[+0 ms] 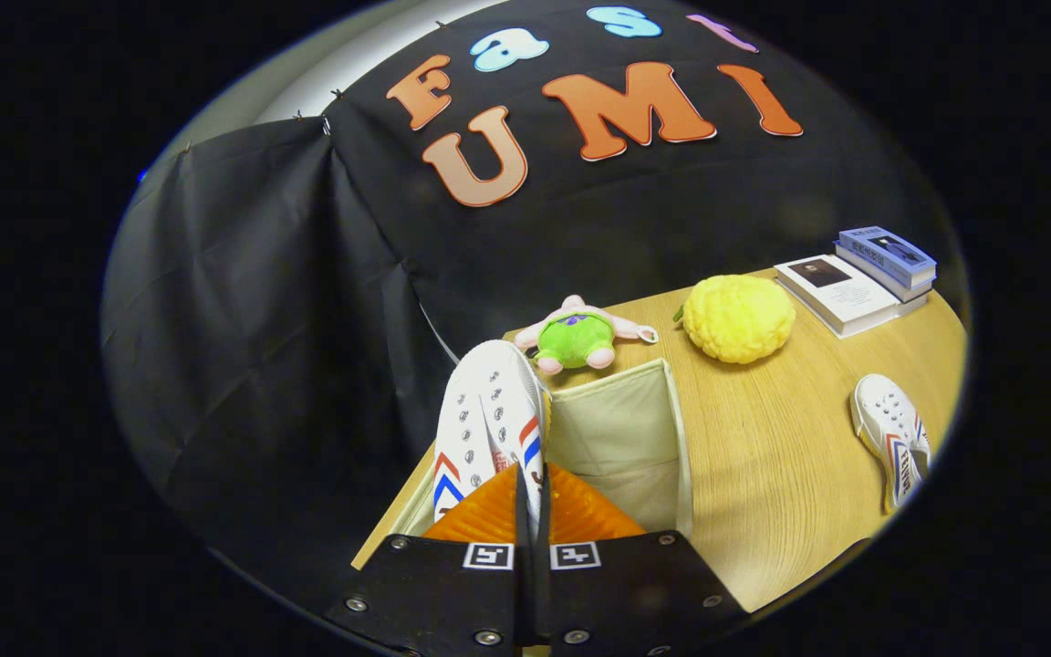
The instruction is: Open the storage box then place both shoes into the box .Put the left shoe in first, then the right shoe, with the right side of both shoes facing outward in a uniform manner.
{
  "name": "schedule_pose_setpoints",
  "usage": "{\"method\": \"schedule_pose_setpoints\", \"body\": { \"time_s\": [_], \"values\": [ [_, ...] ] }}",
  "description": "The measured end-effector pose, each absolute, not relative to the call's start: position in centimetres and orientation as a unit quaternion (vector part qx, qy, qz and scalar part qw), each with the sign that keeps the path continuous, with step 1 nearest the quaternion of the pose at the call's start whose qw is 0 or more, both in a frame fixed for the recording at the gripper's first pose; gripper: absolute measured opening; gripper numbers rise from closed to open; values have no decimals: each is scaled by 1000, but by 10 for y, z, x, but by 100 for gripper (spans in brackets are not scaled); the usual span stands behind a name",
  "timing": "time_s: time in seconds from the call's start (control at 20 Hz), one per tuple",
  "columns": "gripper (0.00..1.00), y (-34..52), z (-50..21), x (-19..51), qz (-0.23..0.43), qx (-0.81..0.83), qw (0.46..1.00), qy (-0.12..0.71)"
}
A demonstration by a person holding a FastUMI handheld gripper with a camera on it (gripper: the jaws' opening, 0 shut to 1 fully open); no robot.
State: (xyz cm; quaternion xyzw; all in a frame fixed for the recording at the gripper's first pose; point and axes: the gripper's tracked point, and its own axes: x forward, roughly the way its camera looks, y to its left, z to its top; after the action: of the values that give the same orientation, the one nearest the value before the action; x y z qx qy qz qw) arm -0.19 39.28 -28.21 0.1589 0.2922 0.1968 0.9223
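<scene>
A white shoe [487,411] with red and blue chevrons stands toe-up, heel down in the open beige fabric storage box [621,429], against its left wall. My gripper [530,497] is shut on this shoe's heel edge, its fingers pressed almost together around it. The second white shoe [892,438] lies on the wooden table [763,493] well to the right of the box, apart from the gripper. The box's inside right half shows bare fabric.
Just beyond the box lies a green and pink plush toy [576,339]. A yellow bumpy plush [737,318] sits further right, and a stack of books [863,278] rests at the table's far right corner. The table's left edge runs beside the box.
</scene>
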Motion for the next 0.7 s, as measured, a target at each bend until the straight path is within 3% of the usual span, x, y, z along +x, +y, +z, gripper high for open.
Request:
{"method": "schedule_pose_setpoints", "body": {
  "time_s": [0.2,0.25,0.3,0.35,0.45,0.55,0.7],
  "values": [
    [3,403,-299,-10,204,128,916,321],
    [9,404,-298,-11,207,119,917,319],
    [19,402,-292,-10,207,108,922,310],
    [48,399,-285,-7,205,97,928,295],
    [87,392,-274,-5,200,84,937,273],
    [99,387,-261,-4,204,87,939,261],
    [99,362,-243,-2,196,91,945,244]
  ]
}}
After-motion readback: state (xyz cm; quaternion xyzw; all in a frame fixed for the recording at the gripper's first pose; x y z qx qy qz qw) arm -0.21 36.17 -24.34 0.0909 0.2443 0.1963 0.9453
